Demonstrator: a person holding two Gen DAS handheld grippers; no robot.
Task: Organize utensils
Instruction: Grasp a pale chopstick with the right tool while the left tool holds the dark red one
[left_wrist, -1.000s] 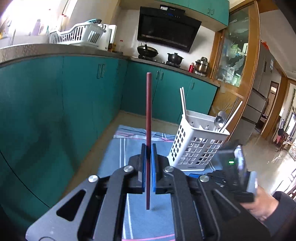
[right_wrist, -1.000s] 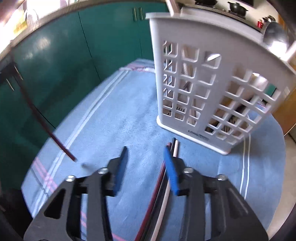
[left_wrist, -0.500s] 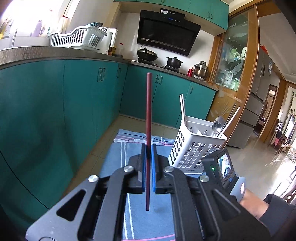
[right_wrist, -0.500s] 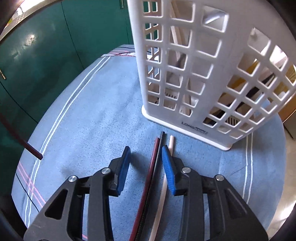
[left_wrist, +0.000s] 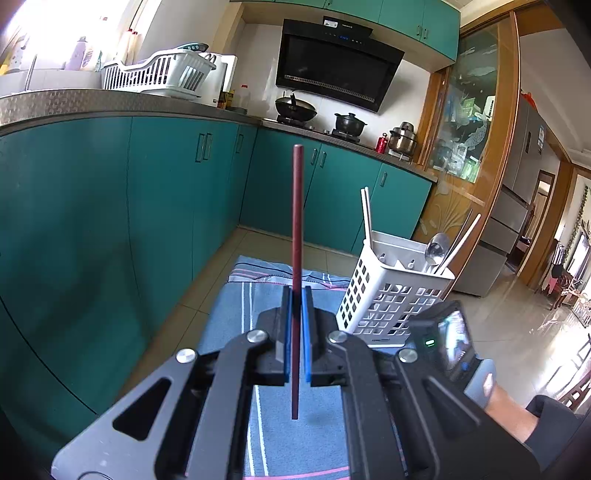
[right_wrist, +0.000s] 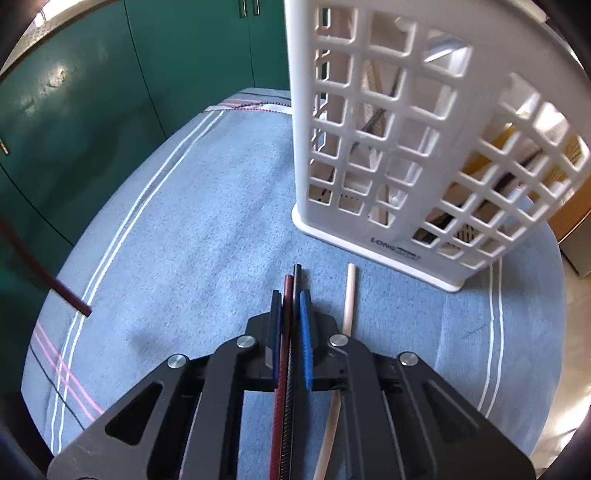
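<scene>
My left gripper (left_wrist: 296, 291) is shut on a dark red chopstick (left_wrist: 297, 206), which it holds upright above the blue cloth (left_wrist: 236, 314); the stick's lower end (right_wrist: 55, 286) shows at the left of the right wrist view. My right gripper (right_wrist: 291, 295) points down at the cloth (right_wrist: 203, 221). Its jaws are closing on a dark red chopstick (right_wrist: 287, 284) and a black chopstick (right_wrist: 297, 271) lying side by side, and the pads press them. A white chopstick (right_wrist: 349, 295) lies just right of the jaws, outside them. The white lattice utensil basket (right_wrist: 301, 147) stands right behind.
The basket (left_wrist: 391, 295) holds white chopsticks (left_wrist: 366, 214) and a metal spoon (left_wrist: 436, 251). Teal cabinets (left_wrist: 110, 221) run along the left, close to the cloth's edge. A person's hand (left_wrist: 506, 410) carries the right gripper at the lower right.
The right gripper moved closer to the basket and lower over the chopsticks, and its jaws came together on the red and black ones. The left gripper kept still with its chopstick.
</scene>
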